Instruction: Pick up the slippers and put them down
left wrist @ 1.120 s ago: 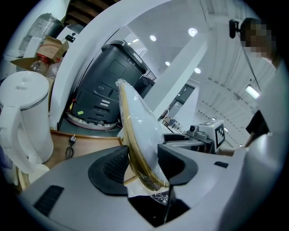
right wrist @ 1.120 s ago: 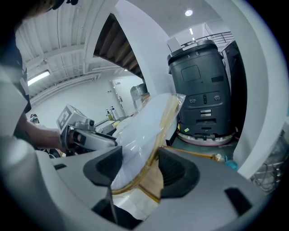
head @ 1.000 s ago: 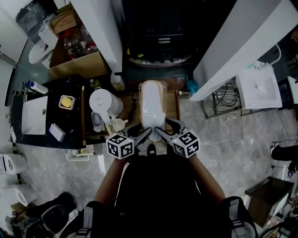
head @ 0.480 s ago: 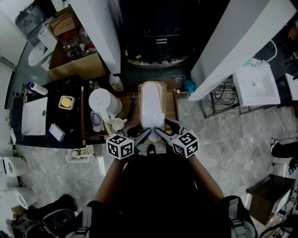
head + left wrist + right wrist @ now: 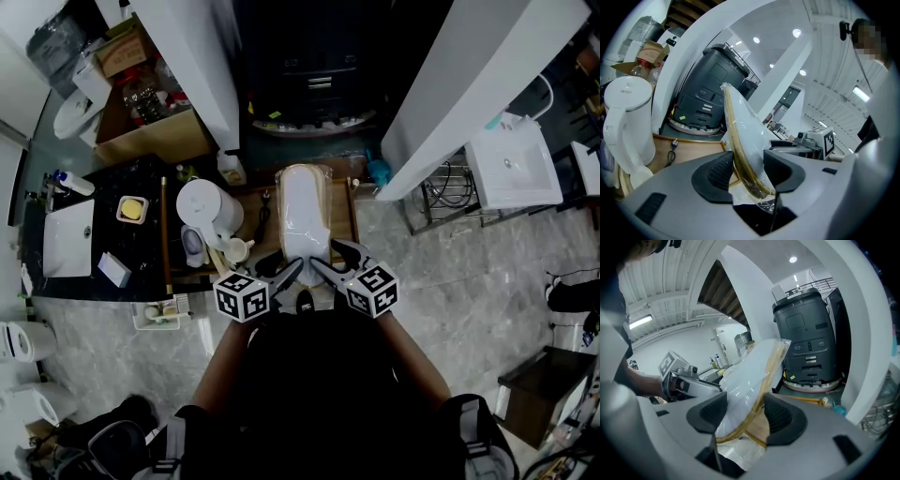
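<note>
A pair of white slippers with tan soles, wrapped in clear plastic (image 5: 305,211), stretches away from me over a small wooden table (image 5: 349,223). Both grippers hold its near end. My left gripper (image 5: 289,270) grips it from the left, and in the left gripper view the pack (image 5: 740,126) stands pinched between the dark pads (image 5: 717,171) of that gripper (image 5: 747,172). My right gripper (image 5: 324,267) grips it from the right. In the right gripper view the pack (image 5: 752,366) rises between the pads (image 5: 780,416) of the right gripper (image 5: 745,417).
A white kettle (image 5: 208,208) and a small cup (image 5: 239,250) stand left of the slippers. A black counter with a white basin (image 5: 67,239) lies further left. White pillars (image 5: 202,66) flank a dark machine (image 5: 319,75) ahead. A white sink (image 5: 511,169) is at right.
</note>
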